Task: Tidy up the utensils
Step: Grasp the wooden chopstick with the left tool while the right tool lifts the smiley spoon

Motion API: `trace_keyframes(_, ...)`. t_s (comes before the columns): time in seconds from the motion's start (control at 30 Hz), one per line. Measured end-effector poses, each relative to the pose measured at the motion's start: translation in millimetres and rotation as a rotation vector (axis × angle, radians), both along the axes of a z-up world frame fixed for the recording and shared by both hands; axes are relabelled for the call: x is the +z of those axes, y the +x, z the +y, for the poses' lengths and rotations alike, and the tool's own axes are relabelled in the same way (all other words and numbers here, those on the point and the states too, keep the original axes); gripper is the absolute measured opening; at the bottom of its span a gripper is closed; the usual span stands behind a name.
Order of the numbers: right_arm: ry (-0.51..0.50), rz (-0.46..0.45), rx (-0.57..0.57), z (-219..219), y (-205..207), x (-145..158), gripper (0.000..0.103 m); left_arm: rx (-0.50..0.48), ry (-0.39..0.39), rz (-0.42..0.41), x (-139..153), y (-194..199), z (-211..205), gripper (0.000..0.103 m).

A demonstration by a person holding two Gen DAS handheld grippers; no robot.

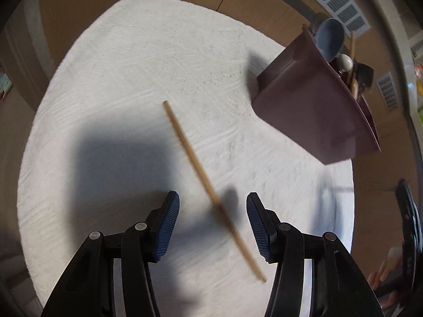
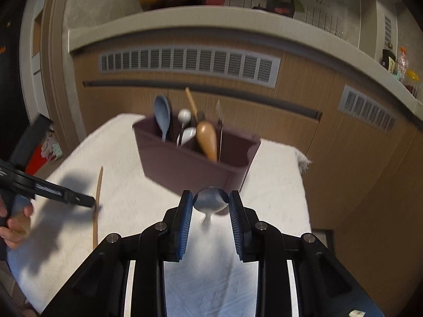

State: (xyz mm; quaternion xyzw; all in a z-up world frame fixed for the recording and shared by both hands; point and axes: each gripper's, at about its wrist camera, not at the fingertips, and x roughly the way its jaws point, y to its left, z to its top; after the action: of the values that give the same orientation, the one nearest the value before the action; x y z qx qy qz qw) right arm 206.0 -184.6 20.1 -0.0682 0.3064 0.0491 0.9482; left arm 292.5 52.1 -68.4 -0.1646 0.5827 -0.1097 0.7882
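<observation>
- The table (image 1: 132,79), covered in a white textured cloth, fills most of both views and carries everything.
- The maroon caddy (image 2: 195,163) stands at the upper middle of the right wrist view and the upper right of the left. It already holds a blue spoon (image 2: 161,116), a white spoon (image 2: 184,117), a wooden spoon (image 2: 206,138) and a thin metal piece, all upright, so it is probably where the loose pieces go.
- The left tool (image 1: 212,224) hovers low with its jaws spread wide, straddling the chopstick and gripping nothing, likely lining up a pickup.
- The right tool (image 2: 210,222) is clamped on the metal spoon (image 2: 210,200), bowl forward toward the caddy, apparently for dropping in.
- The chopstick (image 1: 201,174), a thin pale wooden stick, lies diagonally on the cloth, somewhat blurred.
</observation>
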Motion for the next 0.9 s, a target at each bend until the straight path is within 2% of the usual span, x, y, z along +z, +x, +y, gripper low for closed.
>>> trace_keyframes(0.07, 0.015, -0.02, -0.01, -5.3, 2.2, 9.9, 0.025, 0.004, 0.034, 0.007, 0.9, 16.9, -11.4, 0.053)
trace_keyframes(0.1, 0.022, -0.033, -0.015, -8.3, 2.2, 13.8, 0.025, -0.004, 0.061, 0.005, 0.0, 24.0, -19.0, 0.049)
trace_keyframes(0.23, 0.038, -0.057, -0.021, -16.1, -3.7, 21.4, 0.025, -0.057, 0.215, -0.064, 0.5, 37.5, -46.0, 0.016)
trace_keyframes(0.27, 0.035, -0.06, -0.021, -16.4, -5.2, 21.7, 0.025, -0.079, 0.235, -0.079, -0.4, 35.3, -49.5, 0.012)
trace_keyframes(0.33, 0.031, -0.063, -0.023, -17.3, -6.7, 20.6, 0.025, -0.119, 0.282, -0.125, -0.6, 26.6, -55.7, 0.007)
trace_keyframes(0.47, 0.027, -0.058, -0.017, -18.8, -7.8, 19.8, 0.025, -0.178, 0.321, -0.185, -0.4, -0.2, -56.7, 0.005)
trace_keyframes(0.53, 0.032, -0.056, -0.009, -18.5, -8.9, 21.0, 0.025, -0.188, 0.312, -0.219, 2.8, -15.2, -52.8, 0.005)
trace_keyframes(0.67, 0.049, -0.052, 0.013, -16.5, -14.5, 25.1, 0.025, -0.162, 0.234, -0.322, 24.9, -43.7, -40.6, 0.005)
trace_keyframes(0.8, 0.053, -0.045, 0.024, -13.6, -22.2, 29.2, 0.025, -0.109, 0.195, -0.48, 64.2, -71.2, -41.4, 0.005)
trace_keyframes(0.9, 0.055, -0.074, 0.018, -12.6, -29.3, 39.6, 0.025, -0.094, 0.14, -0.599, 101.7, -73.8, -48.9, 0.005)
